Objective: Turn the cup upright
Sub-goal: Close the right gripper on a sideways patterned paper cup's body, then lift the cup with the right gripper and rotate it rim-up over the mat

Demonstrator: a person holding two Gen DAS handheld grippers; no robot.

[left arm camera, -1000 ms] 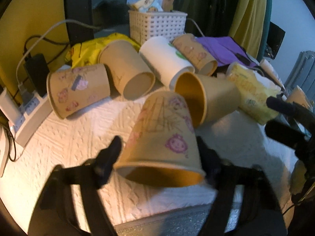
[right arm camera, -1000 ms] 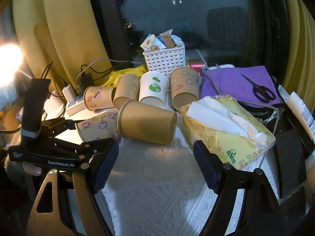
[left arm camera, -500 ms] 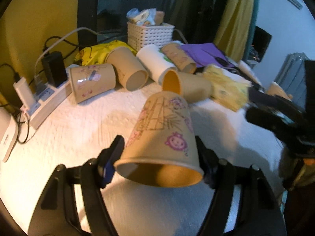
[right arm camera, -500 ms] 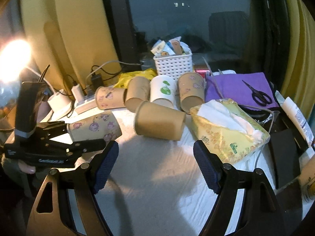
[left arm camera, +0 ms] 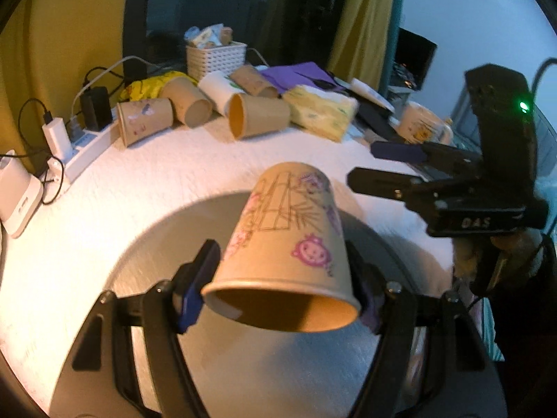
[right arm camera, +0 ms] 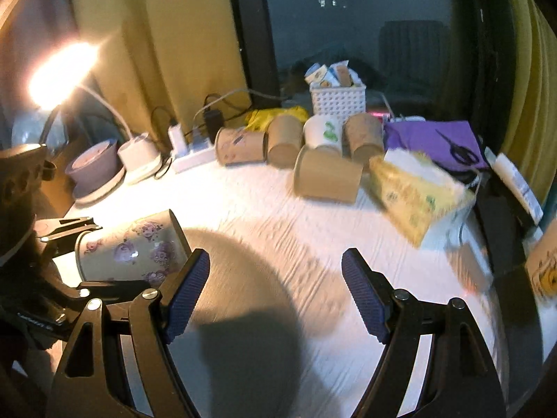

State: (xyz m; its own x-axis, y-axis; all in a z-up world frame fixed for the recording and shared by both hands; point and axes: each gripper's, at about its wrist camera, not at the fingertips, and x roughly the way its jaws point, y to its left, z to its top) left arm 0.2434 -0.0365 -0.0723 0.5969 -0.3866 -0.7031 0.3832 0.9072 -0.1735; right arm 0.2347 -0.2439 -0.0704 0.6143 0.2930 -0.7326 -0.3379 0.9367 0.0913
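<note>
My left gripper (left arm camera: 278, 289) is shut on a tan paper cup (left arm camera: 289, 254) with pink cartoon prints. It holds the cup in the air above the white cloth, lying on its side with the mouth toward the camera. The same cup (right arm camera: 132, 249) shows at the lower left of the right wrist view, between the left gripper's black fingers. My right gripper (right arm camera: 275, 292) is open and empty over the cloth, and it shows at the right of the left wrist view (left arm camera: 393, 163).
Several paper cups (right arm camera: 303, 146) lie on their sides at the back of the table. Behind them is a white basket (right arm camera: 337, 101). A yellow tissue box (right arm camera: 417, 195), purple cloth with scissors (right arm camera: 459, 153), a power strip (left arm camera: 83, 149) and a lit lamp (right arm camera: 59, 76) ring the table.
My left gripper has lifted the printed cup up and back from the pile of cups. My right gripper has also pulled back and risen, staying open.
</note>
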